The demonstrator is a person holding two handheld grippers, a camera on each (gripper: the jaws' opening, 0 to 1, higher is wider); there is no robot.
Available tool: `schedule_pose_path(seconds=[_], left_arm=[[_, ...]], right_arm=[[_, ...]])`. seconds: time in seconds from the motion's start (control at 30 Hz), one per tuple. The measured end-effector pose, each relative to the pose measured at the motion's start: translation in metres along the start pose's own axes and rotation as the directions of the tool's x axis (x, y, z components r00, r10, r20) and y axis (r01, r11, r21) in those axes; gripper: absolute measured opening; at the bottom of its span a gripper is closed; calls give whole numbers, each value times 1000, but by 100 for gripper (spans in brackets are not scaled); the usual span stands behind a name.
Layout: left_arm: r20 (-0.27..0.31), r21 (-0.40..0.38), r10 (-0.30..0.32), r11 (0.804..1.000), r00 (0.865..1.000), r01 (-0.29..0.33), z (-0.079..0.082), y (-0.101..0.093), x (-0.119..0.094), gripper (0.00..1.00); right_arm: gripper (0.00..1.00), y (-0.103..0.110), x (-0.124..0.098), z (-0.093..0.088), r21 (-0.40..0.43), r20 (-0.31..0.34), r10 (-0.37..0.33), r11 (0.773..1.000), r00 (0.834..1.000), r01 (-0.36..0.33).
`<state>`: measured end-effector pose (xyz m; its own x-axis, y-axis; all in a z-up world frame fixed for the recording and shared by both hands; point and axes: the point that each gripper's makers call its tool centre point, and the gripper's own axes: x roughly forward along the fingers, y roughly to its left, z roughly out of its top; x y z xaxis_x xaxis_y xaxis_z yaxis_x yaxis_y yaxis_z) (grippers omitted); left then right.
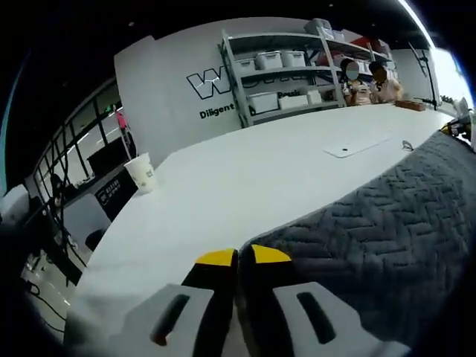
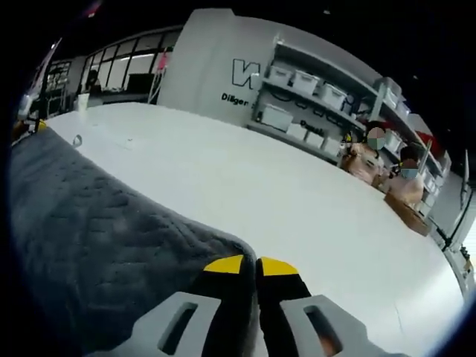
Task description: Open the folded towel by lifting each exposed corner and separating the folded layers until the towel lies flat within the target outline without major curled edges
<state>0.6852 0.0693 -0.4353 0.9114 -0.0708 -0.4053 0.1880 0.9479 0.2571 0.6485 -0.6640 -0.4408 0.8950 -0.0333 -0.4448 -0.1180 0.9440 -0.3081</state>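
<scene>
Both grippers pinch the towel (image 1: 387, 223) (wall lettering reads "Diligent").

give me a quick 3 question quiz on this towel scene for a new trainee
1. True or false: the left gripper has its jaws spread wide apart.
2. Which item stands on the white table in the left gripper view? A) paper cup B) glass bottle C) metal bowl
3. Fill in: the right gripper is closed at a corner of the grey ____.

Key
1. False: the yellow-tipped jaws are together at the edge of the towel.
2. A, the paper cup near the table's far edge.
3. towel.
</scene>
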Motion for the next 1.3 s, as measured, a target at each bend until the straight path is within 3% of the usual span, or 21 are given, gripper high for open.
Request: schedule_pose_path(seconds=[0.07, 0.2, 0.27, 0.53, 0.73, 1.03, 1.1, 1.17, 1.3], left_arm=[[1, -9, 1, 1000, 1000, -1, 0, -1, -1, 5], [31, -147, -30, 988, 999, 34, -1, 0, -1, 7], [27, -166, -37, 985, 999, 41, -2, 1, -1, 9], [34, -153, -28, 988, 999, 32, 13, 3, -11, 13], [71, -170, -35, 984, 997, 46, 33, 7, -25, 18], [69, -209, -131, 967, 989, 143, 43, -18, -40, 38], [72, -231, -169, 956, 983, 181, 47, -29, -46, 42], [97, -224, -248, 938, 964, 264, 58, -48, -56, 44], [123, -207, -249, 940, 961, 271, 69, -56, -72, 56]], right_arm=[[0, 1, -1, 0, 26, 10, 9, 1000, 1000, -9], [1, -1, -1, 0, 106, 30, 25, 994, 999, -28], [2, -1, -1, 0, 101, 31, 23, 995, 999, -26], [6, 7, -3, 10, 36, 21, 17, 999, 1000, -18], [15, 5, -8, 20, 55, 27, 11, 998, 1000, -13], [29, 10, -26, 35, 93, 35, 36, 995, 999, -39], [34, 16, -30, 36, 83, 29, 53, 995, 998, -55], [38, 22, -35, 34, 75, 12, 71, 995, 997, -72], [45, 38, -45, 32, 85, 5, 138, 987, 990, -138]])
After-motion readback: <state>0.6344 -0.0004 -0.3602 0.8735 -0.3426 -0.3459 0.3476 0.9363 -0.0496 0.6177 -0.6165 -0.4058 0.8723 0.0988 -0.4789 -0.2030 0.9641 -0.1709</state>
